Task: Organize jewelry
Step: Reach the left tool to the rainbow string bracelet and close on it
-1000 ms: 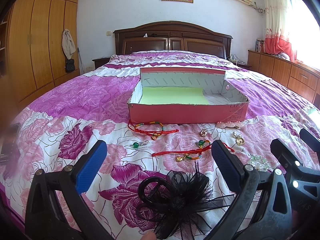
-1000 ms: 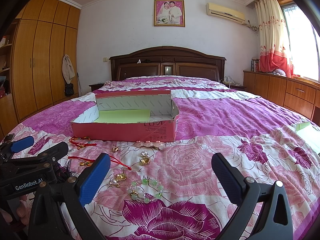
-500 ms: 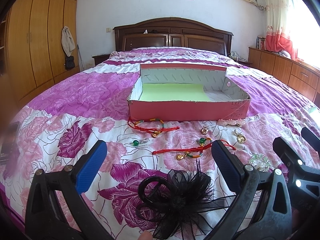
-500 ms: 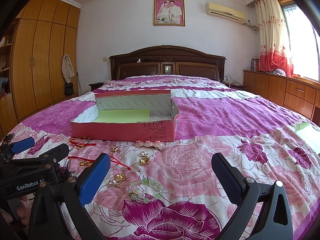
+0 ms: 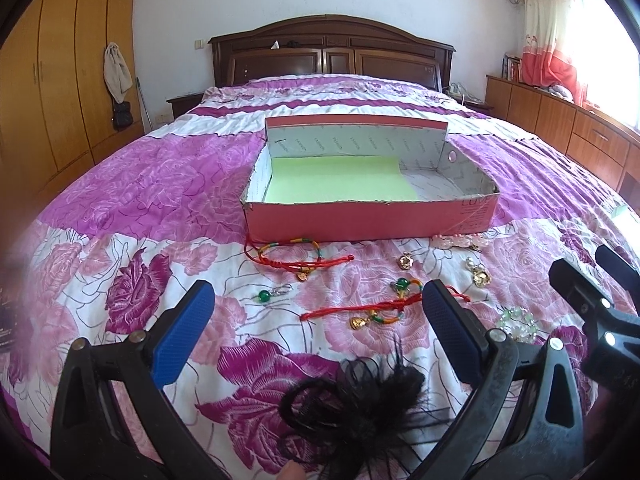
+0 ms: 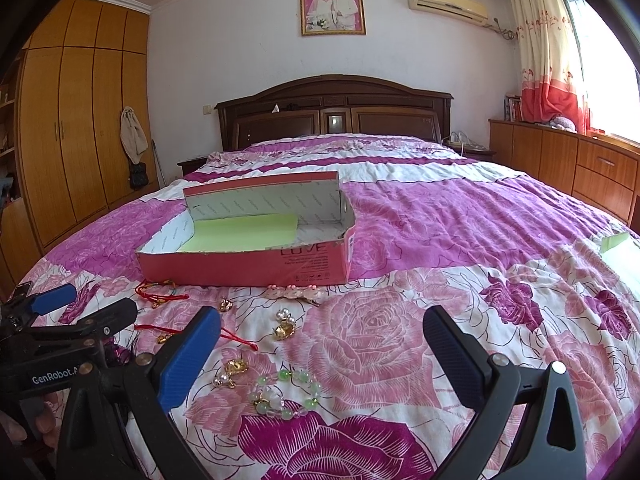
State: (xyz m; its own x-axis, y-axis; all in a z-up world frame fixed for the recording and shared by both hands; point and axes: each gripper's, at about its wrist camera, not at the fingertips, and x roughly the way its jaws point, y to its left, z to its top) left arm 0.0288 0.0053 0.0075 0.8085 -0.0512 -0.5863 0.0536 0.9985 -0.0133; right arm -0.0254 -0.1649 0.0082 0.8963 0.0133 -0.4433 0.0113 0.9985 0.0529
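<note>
An open pink box (image 5: 368, 222) with a green liner stands on the bed; it also shows in the right wrist view (image 6: 244, 266). Jewelry lies in front of it: a red cord bracelet (image 5: 298, 258), a green bead charm (image 5: 265, 295), a second red cord with gold charms (image 5: 368, 310), gold earrings (image 5: 478, 274) and a green bead bracelet (image 6: 286, 394). A black feather hair clip (image 5: 356, 404) lies between the fingers of my left gripper (image 5: 316, 320), which is open and empty. My right gripper (image 6: 322, 344) is open and empty above the bead bracelet.
The floral purple bedspread (image 6: 460, 232) covers the whole bed. A dark headboard (image 6: 336, 112) stands at the far end. Wardrobes (image 6: 68, 136) line the left wall and a low cabinet (image 6: 568, 164) the right. A green paper (image 6: 616, 240) lies at the right bed edge.
The left gripper has tilted down and moved forward a little, so the box and jewelry appear closer. The right gripper has barely moved. Both stay open.
</note>
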